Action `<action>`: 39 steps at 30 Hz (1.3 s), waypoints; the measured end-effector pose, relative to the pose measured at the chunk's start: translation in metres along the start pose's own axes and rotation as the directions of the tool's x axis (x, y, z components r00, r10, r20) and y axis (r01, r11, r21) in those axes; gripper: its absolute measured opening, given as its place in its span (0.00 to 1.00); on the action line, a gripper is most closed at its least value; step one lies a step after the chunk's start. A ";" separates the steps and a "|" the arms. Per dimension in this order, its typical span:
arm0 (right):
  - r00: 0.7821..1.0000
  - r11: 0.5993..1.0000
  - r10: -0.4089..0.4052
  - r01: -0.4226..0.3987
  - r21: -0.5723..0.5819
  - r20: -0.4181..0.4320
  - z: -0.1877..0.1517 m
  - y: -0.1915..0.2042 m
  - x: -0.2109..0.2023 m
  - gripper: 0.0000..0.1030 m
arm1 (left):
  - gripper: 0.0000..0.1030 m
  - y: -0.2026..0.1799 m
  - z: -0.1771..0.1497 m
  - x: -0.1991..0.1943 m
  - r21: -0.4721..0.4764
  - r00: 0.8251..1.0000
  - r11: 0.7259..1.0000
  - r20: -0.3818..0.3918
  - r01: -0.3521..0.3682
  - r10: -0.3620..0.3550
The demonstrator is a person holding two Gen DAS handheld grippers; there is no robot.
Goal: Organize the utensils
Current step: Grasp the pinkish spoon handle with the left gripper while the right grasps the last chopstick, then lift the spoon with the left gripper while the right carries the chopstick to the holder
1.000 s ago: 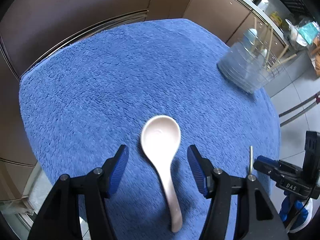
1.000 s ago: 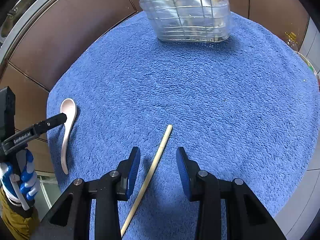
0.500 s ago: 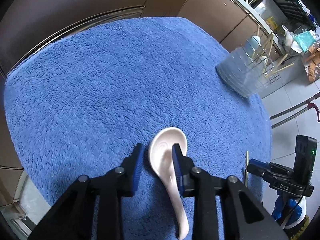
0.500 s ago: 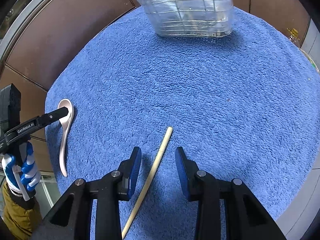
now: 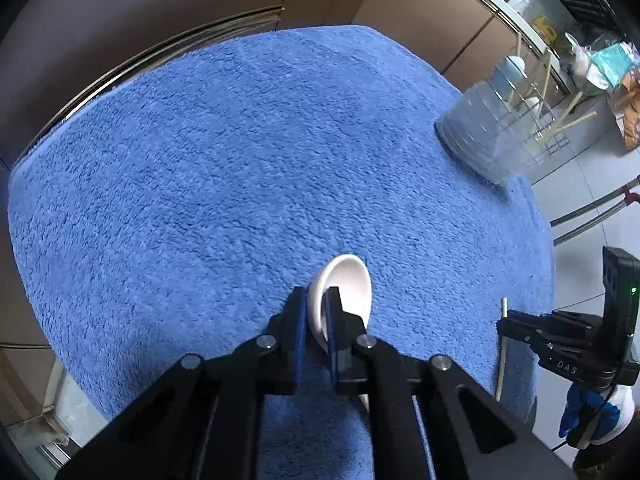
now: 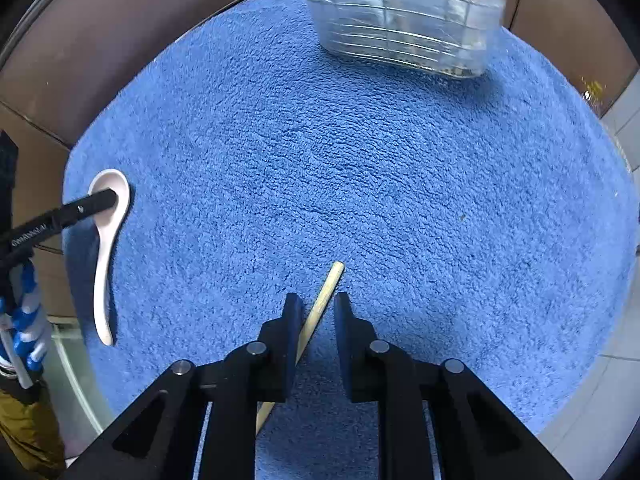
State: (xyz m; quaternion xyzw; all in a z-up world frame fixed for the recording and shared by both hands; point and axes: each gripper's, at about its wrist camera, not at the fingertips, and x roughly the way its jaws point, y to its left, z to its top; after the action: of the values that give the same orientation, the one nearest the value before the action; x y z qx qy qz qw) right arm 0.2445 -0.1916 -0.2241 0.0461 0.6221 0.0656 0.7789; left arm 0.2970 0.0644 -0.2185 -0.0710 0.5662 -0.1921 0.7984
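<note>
A white ceramic soup spoon [image 5: 348,284] lies on the blue towel [image 5: 240,160]. My left gripper [image 5: 316,312] is shut on the rim of the spoon's bowl. The spoon [image 6: 108,232] also shows at the left of the right wrist view, with a left finger [image 6: 92,204] over its bowl. A wooden chopstick [image 6: 320,308] lies between the fingers of my right gripper [image 6: 316,308]. The jaws stand narrowly apart on either side of it. The chopstick [image 5: 502,344] shows in the left wrist view too. A clear utensil holder [image 6: 404,16] with a wire rack stands at the far edge.
The utensil holder [image 5: 492,132] holds several chopsticks and spoons. Brown cabinet fronts [image 5: 160,12] run behind the towel. The towel's edge [image 6: 600,320] drops off to a tiled floor at the right.
My left gripper has closed from wide open onto the spoon's bowl rim. My right gripper has narrowed around the chopstick and moved toward the holder.
</note>
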 end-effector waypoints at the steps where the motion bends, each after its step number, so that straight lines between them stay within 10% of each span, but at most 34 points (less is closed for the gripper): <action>1: 1.000 1.000 0.001 -0.001 0.005 0.003 0.000 0.001 0.000 0.12 | 0.08 -0.002 -0.001 0.000 0.002 1.000 1.000 0.008 -0.005 0.005; 11: 0.981 0.987 0.146 -0.153 0.047 0.125 -0.018 -0.020 -0.019 0.06 | 0.07 -0.009 -0.015 -0.032 0.005 0.992 1.000 0.125 -0.025 0.024; 19: 0.907 0.969 0.233 -0.245 -0.011 0.351 -0.038 -0.035 -0.081 0.06 | 0.07 -0.023 -0.013 -0.068 0.020 0.972 0.999 0.233 -0.027 0.022; 30: 0.688 0.970 0.228 -0.221 -0.100 0.689 -0.011 -0.055 -0.203 0.06 | 0.07 -0.104 0.032 -0.123 0.110 0.892 0.994 0.450 -0.008 -0.043; 39: 0.452 0.978 0.198 -0.144 -0.148 0.870 0.039 -0.061 -0.258 0.06 | 0.07 -0.184 0.113 -0.137 0.130 0.755 0.990 0.654 -0.050 -0.048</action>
State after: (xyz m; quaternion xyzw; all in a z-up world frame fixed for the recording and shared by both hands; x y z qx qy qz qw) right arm 0.2288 -0.2925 0.0234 0.1149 0.1233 0.1269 0.9775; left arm 0.3215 -0.0629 0.0020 -0.0776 0.2363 -0.1936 0.9490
